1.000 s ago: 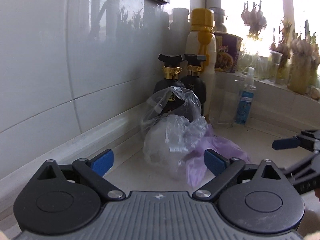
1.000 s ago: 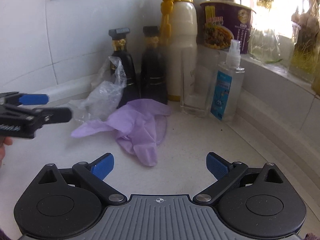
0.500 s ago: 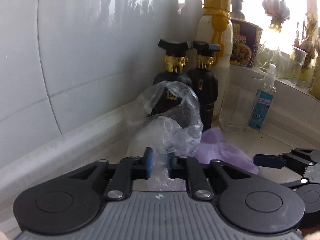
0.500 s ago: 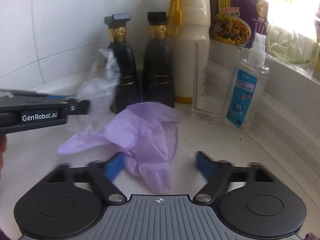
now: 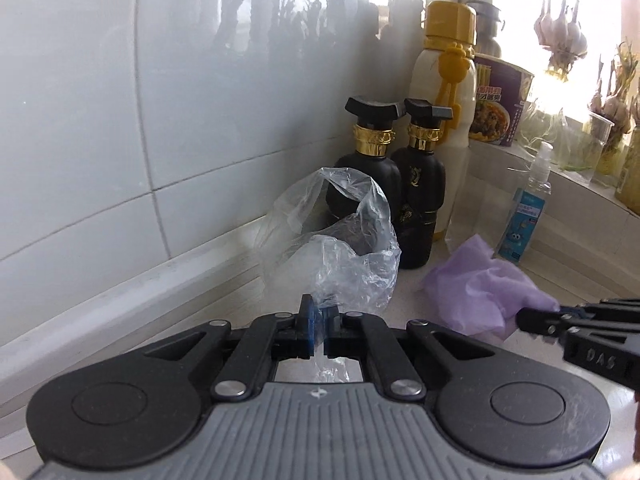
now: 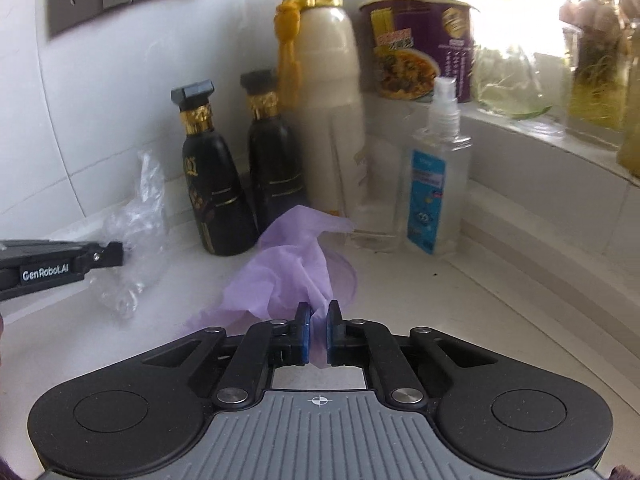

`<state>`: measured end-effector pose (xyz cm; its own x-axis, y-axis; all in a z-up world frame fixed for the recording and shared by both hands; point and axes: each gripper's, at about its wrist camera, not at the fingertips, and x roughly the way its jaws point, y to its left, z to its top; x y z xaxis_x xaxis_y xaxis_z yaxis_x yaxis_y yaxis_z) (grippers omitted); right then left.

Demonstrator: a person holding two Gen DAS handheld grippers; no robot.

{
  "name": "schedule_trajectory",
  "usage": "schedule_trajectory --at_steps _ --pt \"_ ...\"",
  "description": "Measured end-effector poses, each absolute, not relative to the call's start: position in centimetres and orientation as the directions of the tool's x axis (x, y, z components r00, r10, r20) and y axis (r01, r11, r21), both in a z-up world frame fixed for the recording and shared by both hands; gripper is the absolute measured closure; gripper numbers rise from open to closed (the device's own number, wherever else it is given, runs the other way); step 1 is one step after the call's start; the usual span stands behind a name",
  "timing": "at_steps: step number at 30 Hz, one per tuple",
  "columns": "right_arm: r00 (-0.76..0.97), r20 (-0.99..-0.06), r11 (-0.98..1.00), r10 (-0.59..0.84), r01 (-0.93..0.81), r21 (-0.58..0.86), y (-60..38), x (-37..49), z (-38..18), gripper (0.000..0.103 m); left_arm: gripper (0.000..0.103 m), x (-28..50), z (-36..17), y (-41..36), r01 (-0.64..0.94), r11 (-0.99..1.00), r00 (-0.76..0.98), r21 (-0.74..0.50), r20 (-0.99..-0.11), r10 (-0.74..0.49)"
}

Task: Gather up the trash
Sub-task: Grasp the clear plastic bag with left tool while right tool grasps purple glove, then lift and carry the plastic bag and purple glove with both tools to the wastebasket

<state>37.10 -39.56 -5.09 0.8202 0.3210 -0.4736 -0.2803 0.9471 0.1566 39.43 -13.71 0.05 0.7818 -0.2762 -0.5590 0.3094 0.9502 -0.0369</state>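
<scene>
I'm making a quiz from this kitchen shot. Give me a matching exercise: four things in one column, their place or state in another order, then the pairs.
Things:
1. clear plastic bag
2. purple glove
3. spray bottle
4. noodle cup

Places or states:
A. on the raised ledge by the window
B. pinched in the right tool
C. standing on the counter below the ledge
D. pinched in the left tool

Pairs: 1-D, 2-B, 3-C, 4-A
</scene>
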Motion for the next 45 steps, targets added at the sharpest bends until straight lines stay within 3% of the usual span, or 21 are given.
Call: schedule_trajectory --at_steps 9,22,45 --pt "0.806 -0.514 0.955 0.295 -0.267 0.130 -38.7 33.9 -3.0 0.099 0.100 36.4 1.3 -12.9 0.291 0.957 0.766 0.010 -0.602 -0.227" --pt "0.762 -0.544 0.936 0.351 -0.301 0.182 -36.8 27.7 -1.1 0.099 0.100 30.9 2.8 -10.2 0.278 0.960 0.712 -0.016 -0.668 -0.217" --pt "0.659 -0.476 0.812 0.582 -0.500 0.301 -31.7 14.8 0.2 0.099 0.100 20.4 2.1 0.0 0.357 0.895 0.642 -0.267 -0.625 -0.443"
